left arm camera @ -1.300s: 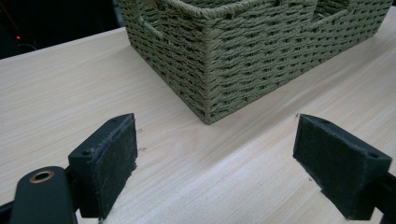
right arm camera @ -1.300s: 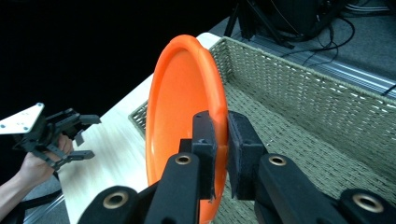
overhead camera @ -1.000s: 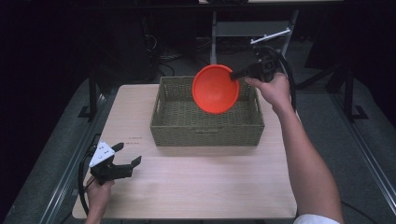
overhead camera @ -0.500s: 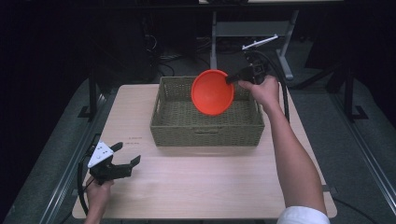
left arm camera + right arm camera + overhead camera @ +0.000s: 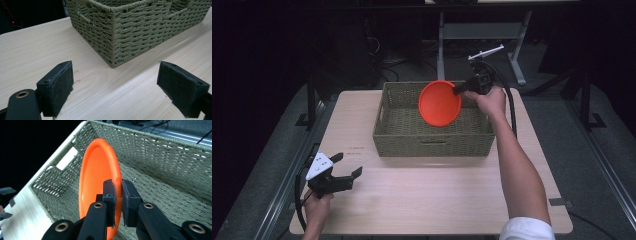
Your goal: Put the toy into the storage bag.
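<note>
An orange plate (image 5: pixel 439 103) hangs on edge over the woven green basket (image 5: pixel 402 131), tilted with its face toward me. My right gripper (image 5: pixel 458 90) is shut on the plate's right rim; in the right gripper view both pads pinch the rim of the plate (image 5: pixel 98 177) above the basket's inside (image 5: pixel 160 170). My left gripper (image 5: pixel 348 170) rests at the table's near left corner, jaws open with nothing between them. In the left gripper view its fingers (image 5: pixel 56 87) frame bare table, and the basket's near corner (image 5: pixel 113 35) stands ahead.
The light wooden table (image 5: pixel 437 200) carries the basket at its far middle. Metal frame legs (image 5: pixel 442 35) and cables lie on the dark floor behind the table. A sleeve (image 5: pixel 527 229) shows at the bottom right.
My right gripper has come down and a little to the left with the orange plate, bringing it lower over the basket. The left gripper has stayed where it was.
</note>
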Available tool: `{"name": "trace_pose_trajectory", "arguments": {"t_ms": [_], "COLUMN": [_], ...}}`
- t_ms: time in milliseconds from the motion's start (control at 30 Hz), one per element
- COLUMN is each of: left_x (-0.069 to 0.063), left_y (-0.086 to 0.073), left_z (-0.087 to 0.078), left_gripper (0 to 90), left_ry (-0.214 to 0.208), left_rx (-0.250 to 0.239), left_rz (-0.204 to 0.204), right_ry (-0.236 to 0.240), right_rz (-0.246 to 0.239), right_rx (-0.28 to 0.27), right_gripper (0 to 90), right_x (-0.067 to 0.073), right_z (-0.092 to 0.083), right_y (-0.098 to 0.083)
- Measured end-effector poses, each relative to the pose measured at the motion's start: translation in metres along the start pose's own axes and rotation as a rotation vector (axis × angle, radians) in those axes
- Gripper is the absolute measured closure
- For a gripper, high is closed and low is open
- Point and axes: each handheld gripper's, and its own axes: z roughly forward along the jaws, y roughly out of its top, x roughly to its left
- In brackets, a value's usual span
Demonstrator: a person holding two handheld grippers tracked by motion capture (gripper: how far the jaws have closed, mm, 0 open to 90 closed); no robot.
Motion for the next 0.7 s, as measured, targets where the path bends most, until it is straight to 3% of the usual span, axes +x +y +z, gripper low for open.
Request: {"name": "trace_pose_trajectory", "arguments": {"t_ms": [700], "left_x": [-0.001], "left_y": [0.0], "left_z": [-0.001], "left_gripper": [13.1], "left_ry": [0.001], "left_rx": [0.007], "left_rz": [0.003], "right_ry": [-0.069], "right_rz": [0.026], "right_rx": [0.093], "right_gripper": [82.1], "right_x": [-0.016], "right_z": [0.026], "right_y": [-0.016]}}
